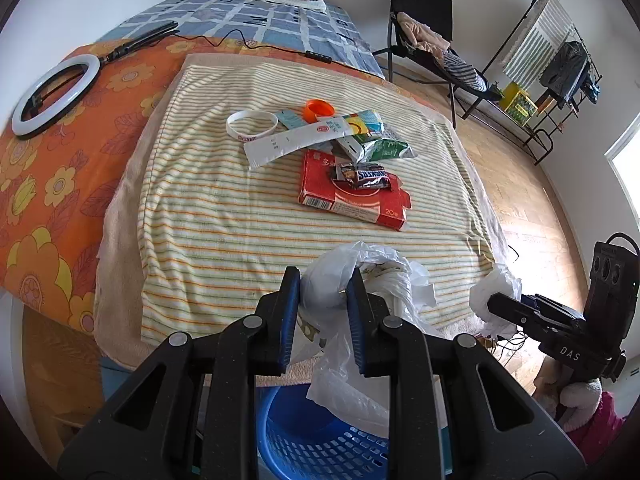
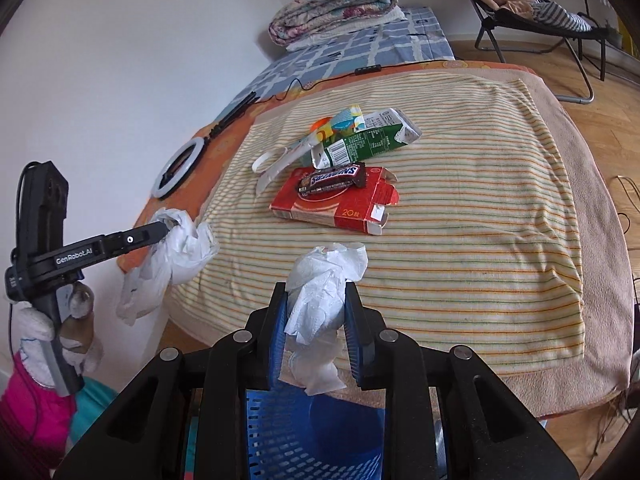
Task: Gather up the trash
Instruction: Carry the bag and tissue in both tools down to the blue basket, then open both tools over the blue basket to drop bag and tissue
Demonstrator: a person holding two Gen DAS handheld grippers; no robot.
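My left gripper (image 1: 323, 280) pinched a white plastic bag (image 1: 352, 344) and my right gripper (image 2: 316, 300) pinched a crumpled tissue (image 2: 320, 284), both above the blue basket (image 2: 312, 432). I judged the collecting barely begun: beyond the basket, a red box (image 1: 352, 196), candy bar (image 1: 366, 176), green carton (image 2: 368, 144) and white wristband (image 1: 250, 124) lay on the striped blanket (image 1: 208, 220).

- Thin, crinkled white plastic bag (image 1: 360, 276), faintly glossy, pinched between ribbed blue pads (image 1: 290, 320).
- Soft, crumpled white tissue paper (image 2: 320, 300), matt.
- Perforated blue plastic basket (image 2: 304, 432), smooth.
- Fuzzy striped cream cloth towel (image 1: 224, 216), matt.
- Red cardboard box (image 1: 352, 200), slight sheen.
- Shiny brown foil candy wrapper (image 2: 332, 178).
- Matt black plastic gripper arms with metal rivets (image 1: 178, 338).
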